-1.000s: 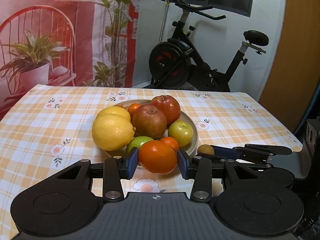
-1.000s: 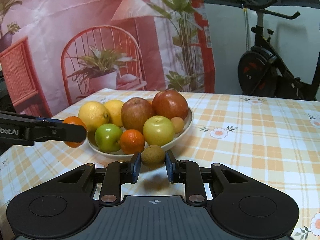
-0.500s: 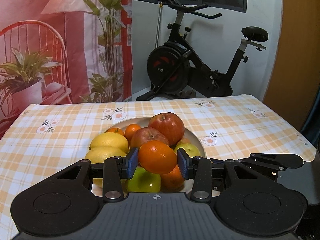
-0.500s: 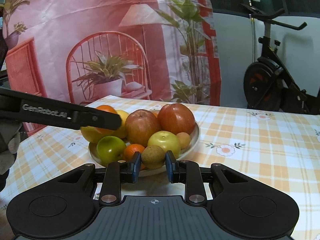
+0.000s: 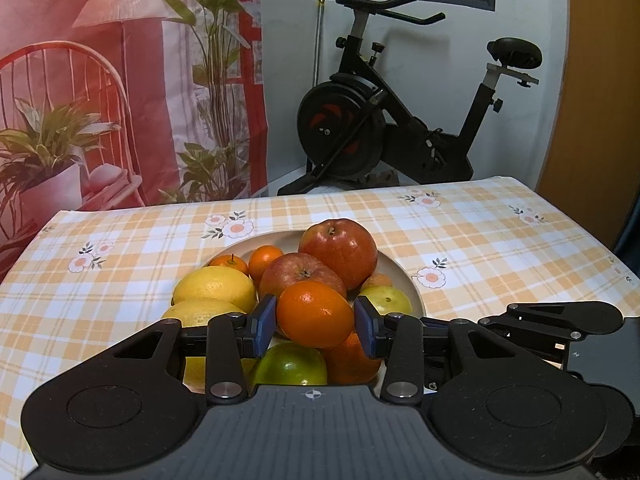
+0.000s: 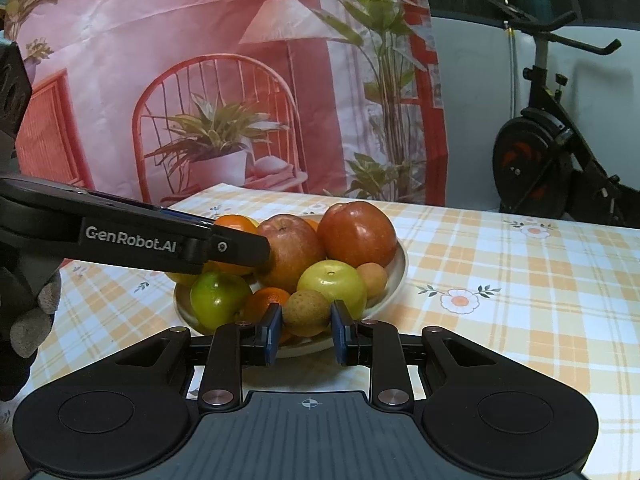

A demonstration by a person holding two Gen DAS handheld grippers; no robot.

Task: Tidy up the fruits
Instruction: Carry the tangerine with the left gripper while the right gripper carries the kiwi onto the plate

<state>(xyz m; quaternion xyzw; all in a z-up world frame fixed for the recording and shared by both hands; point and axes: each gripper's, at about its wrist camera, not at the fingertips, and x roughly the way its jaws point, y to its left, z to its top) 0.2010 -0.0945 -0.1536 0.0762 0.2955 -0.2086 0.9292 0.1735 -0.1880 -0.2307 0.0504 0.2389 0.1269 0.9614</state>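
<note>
The left gripper (image 5: 315,325) is clamping a glossy, round orange mandarin (image 5: 315,314) above the pale round ceramic plate (image 5: 402,270) of piled fruit. The right gripper (image 6: 307,325) is pinching a small, rough brown-green kiwi-like fruit (image 6: 306,312) at the plate's near rim on the checked tabletop (image 6: 520,280).

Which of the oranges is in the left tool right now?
The largest orange, clamped between the left tool's blue pads above the plate; the smaller oranges lie in the plate, ungripped.
</note>
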